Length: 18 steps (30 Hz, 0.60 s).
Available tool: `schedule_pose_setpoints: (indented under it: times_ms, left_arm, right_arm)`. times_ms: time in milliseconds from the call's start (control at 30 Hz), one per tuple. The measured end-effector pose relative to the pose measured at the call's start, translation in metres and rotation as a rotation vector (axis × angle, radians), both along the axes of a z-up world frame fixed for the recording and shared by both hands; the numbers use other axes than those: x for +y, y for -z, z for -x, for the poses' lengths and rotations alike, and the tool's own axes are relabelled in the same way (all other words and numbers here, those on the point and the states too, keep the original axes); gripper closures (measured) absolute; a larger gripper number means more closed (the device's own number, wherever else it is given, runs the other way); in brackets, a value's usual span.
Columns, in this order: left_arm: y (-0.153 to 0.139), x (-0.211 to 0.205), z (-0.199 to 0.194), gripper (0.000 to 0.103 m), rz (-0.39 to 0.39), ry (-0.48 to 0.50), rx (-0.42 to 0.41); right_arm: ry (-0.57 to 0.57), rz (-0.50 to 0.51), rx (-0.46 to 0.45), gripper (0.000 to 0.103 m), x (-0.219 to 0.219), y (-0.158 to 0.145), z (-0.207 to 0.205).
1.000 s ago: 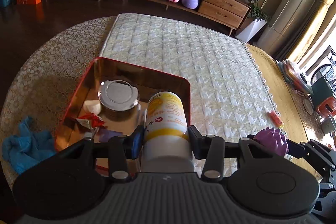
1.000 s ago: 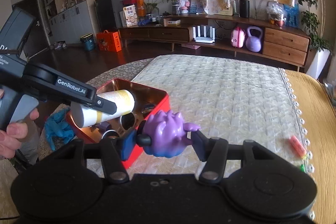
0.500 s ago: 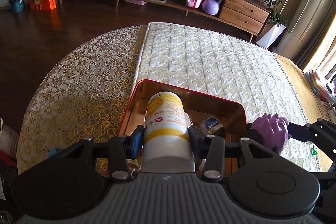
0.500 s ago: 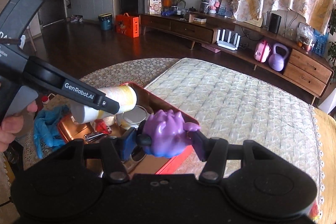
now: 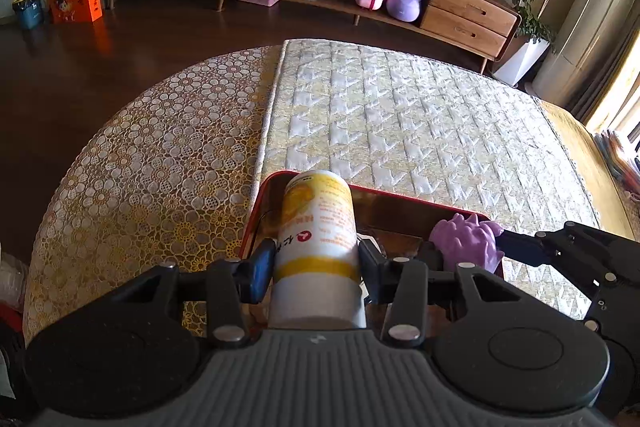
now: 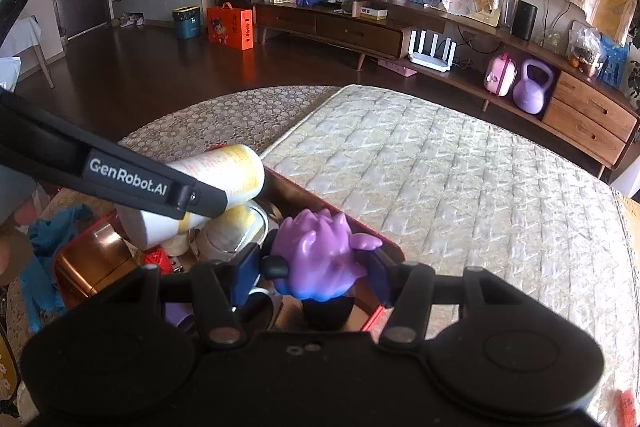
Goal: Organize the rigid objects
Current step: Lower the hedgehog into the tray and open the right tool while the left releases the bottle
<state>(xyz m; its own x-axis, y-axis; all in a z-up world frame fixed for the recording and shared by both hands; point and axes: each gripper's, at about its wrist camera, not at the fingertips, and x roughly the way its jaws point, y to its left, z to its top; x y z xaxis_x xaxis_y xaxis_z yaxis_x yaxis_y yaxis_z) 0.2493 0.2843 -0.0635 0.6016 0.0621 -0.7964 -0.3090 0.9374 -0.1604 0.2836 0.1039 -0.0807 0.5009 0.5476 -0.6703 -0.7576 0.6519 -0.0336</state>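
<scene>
Two grippers are up on my feeds, both loaded and both over the red tin (image 5: 420, 197). Furthest left in the right wrist view, a blue cloth (image 6: 44, 259) lies on the lace-covered table (image 5: 152, 163) just outside the tin's copper-coloured wall.

On my left gripper (image 5: 316, 263) the fingers (image 5: 260, 265) are clenched on the white and yellow bottle (image 5: 318, 227). It sits squarely between the pads, gripped around its lower yellow band, with the white base back toward the camera and the yellow end pointing out past the fingertips. From the right wrist view that same bottle (image 6: 216, 183) is held on a slant above the tin's near-left part, with the left gripper's black arm crossing in front of it. Below it I see a round jar with a clear lid (image 6: 236, 231) and some small red bits, too cluttered to name.

Further right, my right gripper (image 6: 316, 267) has its fingers (image 6: 244, 275) closed on the purple spiky toy (image 6: 320, 255). The toy fills the gap between the pads, spikes up and forward, and hangs over the tin's right side, close to its red rim (image 6: 376, 243). In the left wrist view the toy (image 5: 466, 241) shows just inside the tin's right corner.

Right of the tin stretches the quilted cream mat (image 6: 460, 187).
</scene>
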Motion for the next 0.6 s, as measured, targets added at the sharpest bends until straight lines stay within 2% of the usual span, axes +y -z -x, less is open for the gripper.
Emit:
schedule_pose_setpoints:
  times_ms: [67,433,600]
  left_arm:
    - [0.002,0.0,0.0,0.061,-0.001,0.003,-0.002]
    - [0.003,0.002,0.005,0.061,-0.01,0.013,-0.02]
    - [0.002,0.004,0.009,0.06,-0.016,0.002,-0.02]
  right_arm:
    - [-0.001,0.006,0.002,0.047,0.003,0.002,-0.002]
    - [-0.006,0.028,0.023,0.046,0.008,0.013,0.0]
    - [-0.02,0.021,0.007,0.041,0.006,0.009,0.005]
